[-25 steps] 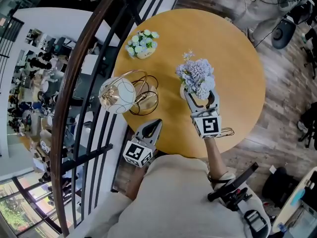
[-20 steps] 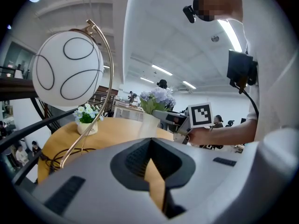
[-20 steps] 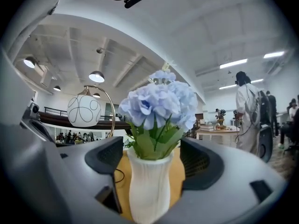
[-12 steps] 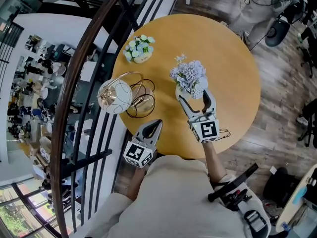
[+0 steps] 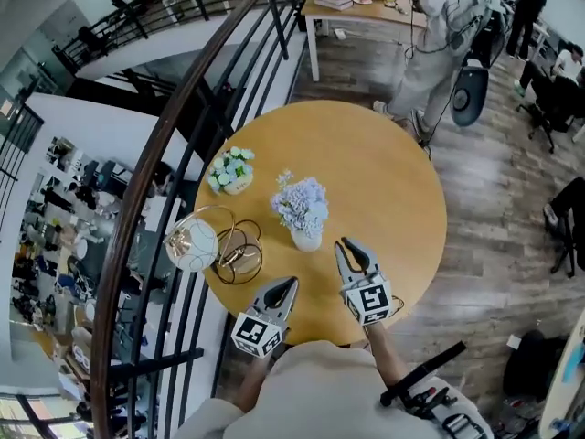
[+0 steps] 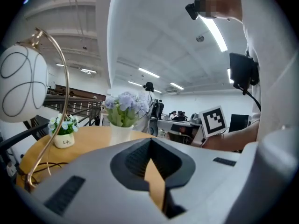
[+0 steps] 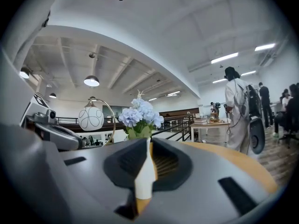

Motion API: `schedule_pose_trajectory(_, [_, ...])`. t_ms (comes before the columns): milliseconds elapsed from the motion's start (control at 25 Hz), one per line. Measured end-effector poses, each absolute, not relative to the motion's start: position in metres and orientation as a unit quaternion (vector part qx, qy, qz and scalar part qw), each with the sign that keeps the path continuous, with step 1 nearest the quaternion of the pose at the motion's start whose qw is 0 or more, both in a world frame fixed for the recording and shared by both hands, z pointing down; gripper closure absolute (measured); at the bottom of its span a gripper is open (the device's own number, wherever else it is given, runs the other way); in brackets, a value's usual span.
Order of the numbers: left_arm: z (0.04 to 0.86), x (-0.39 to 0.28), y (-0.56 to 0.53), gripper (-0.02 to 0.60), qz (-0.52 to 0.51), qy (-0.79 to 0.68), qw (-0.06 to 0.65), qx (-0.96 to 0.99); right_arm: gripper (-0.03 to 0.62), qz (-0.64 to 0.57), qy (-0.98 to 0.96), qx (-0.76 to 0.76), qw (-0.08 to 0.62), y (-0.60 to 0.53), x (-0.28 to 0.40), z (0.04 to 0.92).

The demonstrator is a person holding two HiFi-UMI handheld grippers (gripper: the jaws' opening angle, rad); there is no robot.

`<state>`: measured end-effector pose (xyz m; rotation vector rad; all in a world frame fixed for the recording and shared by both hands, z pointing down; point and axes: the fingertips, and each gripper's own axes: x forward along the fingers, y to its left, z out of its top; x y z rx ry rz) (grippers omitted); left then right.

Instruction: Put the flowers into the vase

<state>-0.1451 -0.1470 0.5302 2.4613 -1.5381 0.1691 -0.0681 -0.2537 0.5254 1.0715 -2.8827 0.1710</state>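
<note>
A bunch of pale blue flowers stands upright in a small white vase near the middle of the round wooden table. My right gripper hangs just short of the vase on the near side, apart from it. Its jaws are closing, a narrow slit is left, and nothing is between them. In the right gripper view the flowers rise straight ahead. My left gripper sits at the table's near edge with its tips together and empty. From the left gripper view the vase stands ahead, a little left.
A small pot of white and green flowers sits at the table's far left. A globe lamp on a gold wire base stands at the left edge. A dark railing curves past the table. A person stands behind it.
My right gripper has let go around the vase and drawn back toward me, its jaws narrowing. The vase with flowers stays standing on the table. The left gripper shifted slightly.
</note>
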Motion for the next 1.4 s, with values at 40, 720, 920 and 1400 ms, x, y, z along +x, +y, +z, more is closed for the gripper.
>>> schedule_pose_trajectory(40, [0.533, -0.136, -0.143, 0.574, 0.060, -0.523, 0.120, 0.842, 0.585, 0.061, -0.940, 0.334, 0.033, -0.246, -0.063, 0.529])
schedule_pose_trajectory(720, [0.535, -0.083, -0.131, 0.575, 0.067, -0.458, 0.091, 0.882, 0.586, 0.090, -0.937, 0.338, 0.012, -0.205, -0.009, 0.546])
schedule_pose_trajectory(920, [0.535, -0.086, -0.094, 0.575, 0.056, -0.455, 0.089, 0.884, 0.586, 0.091, -0.936, 0.339, 0.018, -0.166, -0.017, 0.546])
schedule_pose_trajectory(1400, [0.517, -0.110, 0.013, 0.575, 0.027, -0.424, 0.064, 0.903, 0.586, 0.070, -0.923, 0.377, 0.034, -0.045, -0.040, 0.532])
